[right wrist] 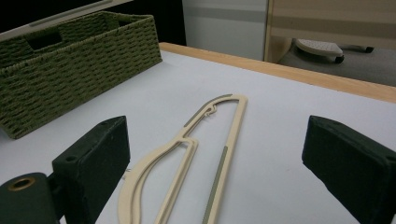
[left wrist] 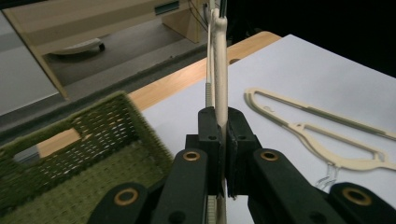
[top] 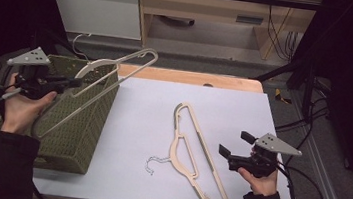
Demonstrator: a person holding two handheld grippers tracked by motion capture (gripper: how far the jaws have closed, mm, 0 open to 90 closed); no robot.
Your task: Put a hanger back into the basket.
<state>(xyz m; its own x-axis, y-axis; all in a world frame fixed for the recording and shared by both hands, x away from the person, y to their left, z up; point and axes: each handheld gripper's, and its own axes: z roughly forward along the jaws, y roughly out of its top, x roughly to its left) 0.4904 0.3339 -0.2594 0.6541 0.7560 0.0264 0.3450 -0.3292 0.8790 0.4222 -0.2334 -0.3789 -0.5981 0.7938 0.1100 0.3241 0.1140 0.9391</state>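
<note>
Because my left gripper [top: 73, 83] pinches one hanger [top: 117, 67] at its rim over the basket [top: 85, 134], it may swing and snag the weave, while my right gripper [top: 234, 146] gapes empty near the second hanger [top: 193, 157].

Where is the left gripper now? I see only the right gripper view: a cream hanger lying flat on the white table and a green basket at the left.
Observer: The left gripper is over the woven basket, at the table's left side in the high view.
Operator: Does it hold something?
Observer: Yes, its jaws are shut on a second cream hanger, held above the basket.
Operator: How is that hanger turned?
Observer: In the left gripper view it stands on edge between the jaws, and its far end reaches out past the basket rim.
Operator: And my right gripper?
Observer: The right gripper is open, just right of the flat hanger and not touching it.
</note>
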